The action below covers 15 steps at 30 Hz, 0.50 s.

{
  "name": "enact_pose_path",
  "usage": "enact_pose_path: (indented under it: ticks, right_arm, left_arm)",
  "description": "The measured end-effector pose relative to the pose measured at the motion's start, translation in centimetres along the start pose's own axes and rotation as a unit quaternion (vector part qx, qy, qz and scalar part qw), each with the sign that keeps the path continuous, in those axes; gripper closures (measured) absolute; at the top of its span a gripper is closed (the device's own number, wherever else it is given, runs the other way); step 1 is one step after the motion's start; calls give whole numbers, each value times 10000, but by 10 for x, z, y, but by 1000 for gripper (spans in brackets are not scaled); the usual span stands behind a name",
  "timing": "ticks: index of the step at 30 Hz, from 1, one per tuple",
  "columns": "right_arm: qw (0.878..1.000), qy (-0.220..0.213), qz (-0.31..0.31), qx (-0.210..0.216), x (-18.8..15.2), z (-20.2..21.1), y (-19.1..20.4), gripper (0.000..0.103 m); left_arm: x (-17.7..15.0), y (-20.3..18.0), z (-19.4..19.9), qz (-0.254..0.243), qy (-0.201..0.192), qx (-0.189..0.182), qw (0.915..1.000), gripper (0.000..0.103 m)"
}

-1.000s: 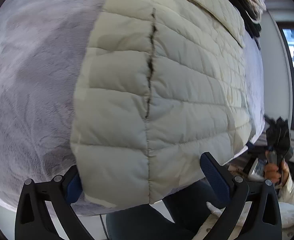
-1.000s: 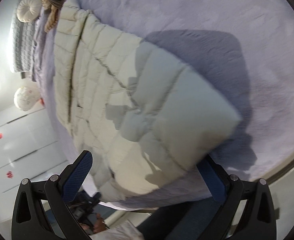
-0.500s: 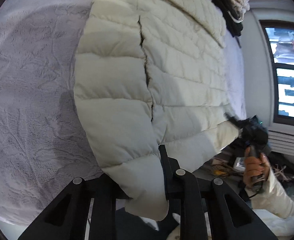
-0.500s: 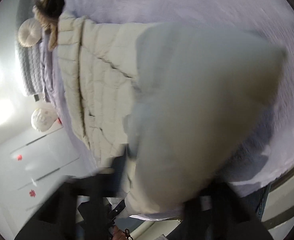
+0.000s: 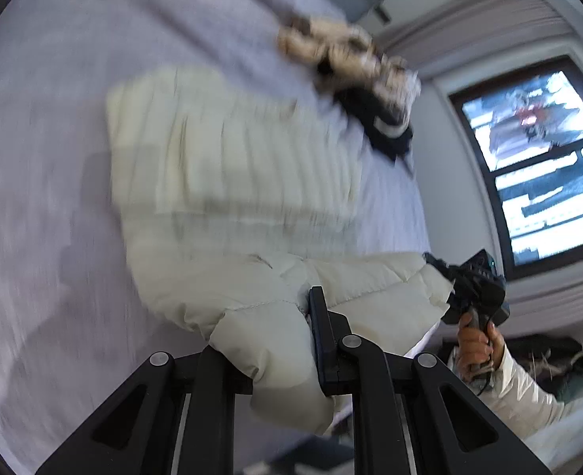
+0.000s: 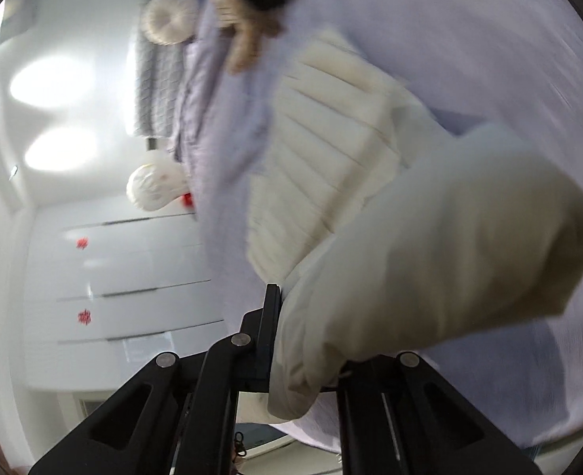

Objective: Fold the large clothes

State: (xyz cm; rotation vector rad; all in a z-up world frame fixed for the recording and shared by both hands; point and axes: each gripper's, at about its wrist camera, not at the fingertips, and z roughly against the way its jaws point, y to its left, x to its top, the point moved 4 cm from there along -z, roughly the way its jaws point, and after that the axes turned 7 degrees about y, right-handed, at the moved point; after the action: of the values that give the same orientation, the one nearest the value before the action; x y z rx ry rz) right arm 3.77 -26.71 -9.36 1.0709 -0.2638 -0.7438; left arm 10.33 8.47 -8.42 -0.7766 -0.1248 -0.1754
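While both views were smeared by motion, the grips themselves read clearly: the left gripper [image 5: 281, 350] had its fingers clamped on a bulging fold of the cream quilted jacket [image 5: 232, 182], the hem puffing out between and below the black pads. From there the jacket stretched away ahead of the fingers, its far part lying flat on the pale lilac bedspread [image 5: 34, 158], its near edge lifted off it. To the right of the left fingers, the right gripper [image 5: 455, 283] showed in a person's hand [image 5: 475, 342], pinching the jacket's other hem corner. In its own view the right gripper [image 6: 311, 340] was closed tight on the fabric, a thick fold billowing up and to the right of the fingers. Beyond the jacket, a heap of tan and black clothing [image 5: 354, 63] lay on the bedspread, well ahead of the fingers.
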Motion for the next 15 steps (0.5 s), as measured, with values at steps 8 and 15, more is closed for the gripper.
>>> enact_pose_path:
  ticks: [8,15]
  right_arm:
    - [9940,348,1036,-55,112,-45,78,95]
    - [9907,526,1183,-426,188,-120,80,95]
  left_arm:
    - [118,7,2,-169,-741,564,9955,85]
    - [183,64,-49,22,-765,1191,9899,85]
